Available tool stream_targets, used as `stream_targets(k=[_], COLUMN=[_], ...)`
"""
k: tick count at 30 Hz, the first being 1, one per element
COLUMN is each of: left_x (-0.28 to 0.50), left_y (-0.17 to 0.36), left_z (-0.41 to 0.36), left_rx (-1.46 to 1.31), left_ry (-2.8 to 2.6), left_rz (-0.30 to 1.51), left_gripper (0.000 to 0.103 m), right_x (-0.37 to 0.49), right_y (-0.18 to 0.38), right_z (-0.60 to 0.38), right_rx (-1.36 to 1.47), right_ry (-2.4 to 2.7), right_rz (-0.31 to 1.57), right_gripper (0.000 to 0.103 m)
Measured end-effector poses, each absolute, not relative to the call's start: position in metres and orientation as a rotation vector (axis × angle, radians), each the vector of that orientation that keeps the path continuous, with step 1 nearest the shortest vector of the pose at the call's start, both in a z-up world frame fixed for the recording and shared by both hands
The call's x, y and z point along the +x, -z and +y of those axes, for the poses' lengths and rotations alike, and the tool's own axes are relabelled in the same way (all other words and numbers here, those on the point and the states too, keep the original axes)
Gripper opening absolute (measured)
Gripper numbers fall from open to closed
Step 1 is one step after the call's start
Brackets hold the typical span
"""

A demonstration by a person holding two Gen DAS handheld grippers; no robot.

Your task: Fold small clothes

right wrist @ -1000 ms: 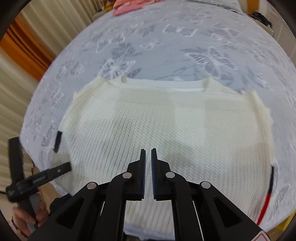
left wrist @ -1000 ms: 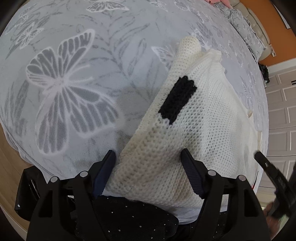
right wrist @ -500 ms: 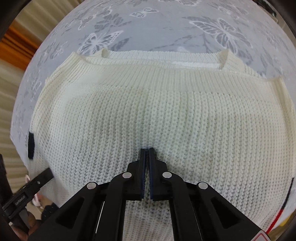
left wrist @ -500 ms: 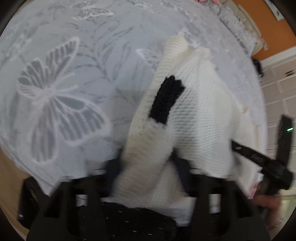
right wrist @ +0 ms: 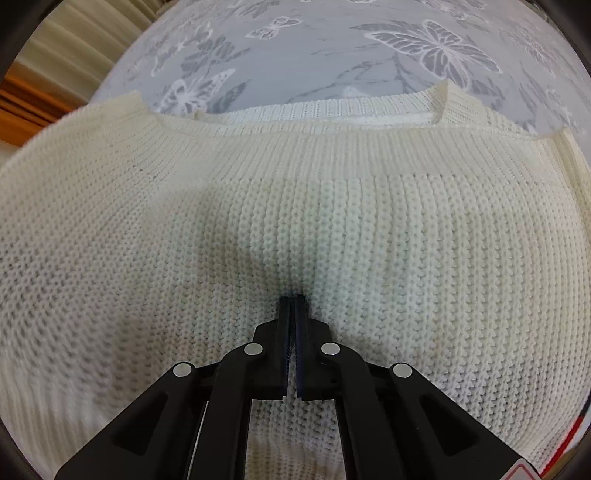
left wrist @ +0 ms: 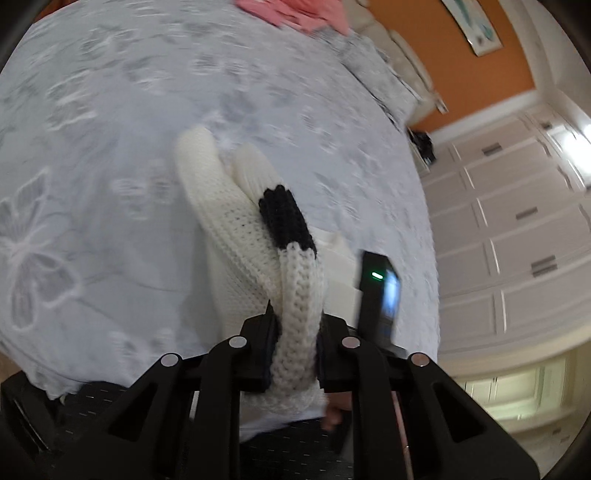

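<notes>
A cream knit sweater (right wrist: 332, 229) lies flat on the butterfly-print bed cover (right wrist: 332, 48), neckline at the far side. My right gripper (right wrist: 294, 301) is shut, its tips pressed down on the middle of the sweater's body. In the left wrist view my left gripper (left wrist: 295, 332) is shut on the sweater's side edge (left wrist: 295, 306), lifted into a fold that carries a black knit patch (left wrist: 286, 221). The right gripper's body (left wrist: 376, 295) shows just right of the lifted fold.
The bed cover (left wrist: 110, 147) stretches far and left. Pink clothes (left wrist: 295, 14) lie at the far end of the bed. White cupboard doors (left wrist: 517, 240) and an orange wall stand to the right. A curtain (right wrist: 55, 55) hangs at the left.
My left gripper has closed on the sweater's side edge and lifted it up and over to the right. My right gripper has come down onto the sweater's middle and stays shut.
</notes>
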State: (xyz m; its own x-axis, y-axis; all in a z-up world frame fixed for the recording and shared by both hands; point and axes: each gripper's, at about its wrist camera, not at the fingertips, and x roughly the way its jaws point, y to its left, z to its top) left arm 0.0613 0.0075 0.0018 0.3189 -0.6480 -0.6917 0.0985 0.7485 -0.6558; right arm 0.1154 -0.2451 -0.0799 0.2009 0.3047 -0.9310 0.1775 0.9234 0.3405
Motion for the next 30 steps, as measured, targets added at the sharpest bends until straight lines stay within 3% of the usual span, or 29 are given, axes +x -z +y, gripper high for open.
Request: stream_targets(k=[3, 5, 11, 18, 21, 22, 23, 27, 30], left_x=[0.057, 0.053, 0.038, 0.011, 0.001, -0.002, -0.006, -0.022, -0.028], left_y=[-0.008, -0.009, -0.009, 0.010, 0.048, 0.059, 0.068, 0.050, 0.034], left_z=[-0.025, -0.045, -0.103, -0.172, -0.201, -0.205, -0.206, -0.192, -0.174], left_rx=[-0.494, -0.453, -0.317, -0.153, -0.018, 0.004, 0.005, -0.077, -0.115], left_ry=[0.559, 0.573, 0.628, 0.700, 0.657, 0.640, 0.623, 0.659, 0.681], left_rz=[1.159, 1.170, 1.183, 1.235, 1.319, 1.347, 1.367, 1.294, 1.260], left_gripper=[0.015, 0.015, 0.015, 0.017, 0.026, 0.031, 0.033, 0.065, 0.068], right_x=[0.099, 0.081, 0.007, -0.066, -0.078, -0.080, -0.077, -0.064, -0.044], right_y=[0.069, 0.054, 0.017, 0.018, 0.022, 0.023, 0.023, 0.019, 0.019], right_z=[-0.274, -0.296, -0.376, -0.439, -0.446, -0.447, -0.446, -0.438, -0.430], right_rx=[0.585, 0.636, 0.675, 0.771, 0.789, 0.795, 0.799, 0.825, 0.859], right_ry=[-0.124, -0.098, 0.001, 0.091, 0.088, 0.082, 0.076, 0.000, -0.050], right_rz=[1.330, 1.264, 1.114, 1.065, 1.074, 1.079, 1.082, 1.058, 1.062], right_gripper=[0.003, 0.014, 0.014, 0.014, 0.015, 0.020, 0.032, 0.056, 0.065])
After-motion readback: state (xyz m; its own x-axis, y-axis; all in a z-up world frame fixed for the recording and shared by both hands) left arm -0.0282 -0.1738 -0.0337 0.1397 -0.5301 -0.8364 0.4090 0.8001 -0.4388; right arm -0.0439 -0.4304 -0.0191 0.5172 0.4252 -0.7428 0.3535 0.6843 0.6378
